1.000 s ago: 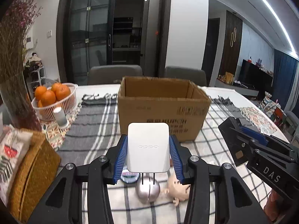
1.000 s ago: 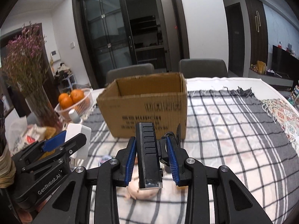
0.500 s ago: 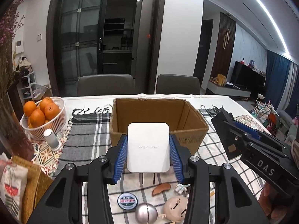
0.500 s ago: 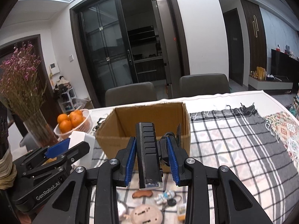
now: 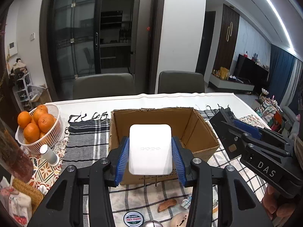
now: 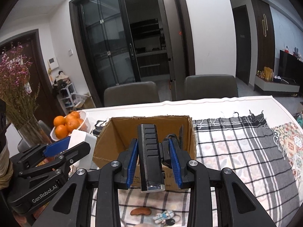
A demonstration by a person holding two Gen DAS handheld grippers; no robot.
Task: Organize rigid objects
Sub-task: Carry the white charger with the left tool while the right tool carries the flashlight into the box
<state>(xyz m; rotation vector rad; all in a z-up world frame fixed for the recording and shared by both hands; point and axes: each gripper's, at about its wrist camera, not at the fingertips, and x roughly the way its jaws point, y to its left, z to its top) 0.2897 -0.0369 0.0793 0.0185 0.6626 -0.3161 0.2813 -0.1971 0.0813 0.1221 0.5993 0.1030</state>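
The white charger (image 5: 150, 149) hides part of the cardboard box's (image 5: 200, 130) floor

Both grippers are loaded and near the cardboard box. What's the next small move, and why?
Probably ease both hands a little further forward over the cardboard box before letting go. The left gripper is clamped on the white OPPO charger and the right gripper on a black ribbed device; both line up with the open box, but whether they have cleared its near wall is hard to tell.

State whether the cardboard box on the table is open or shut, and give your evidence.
Open. The cardboard box has no flaps over its top, and both wrist views look down onto its bare inner walls.
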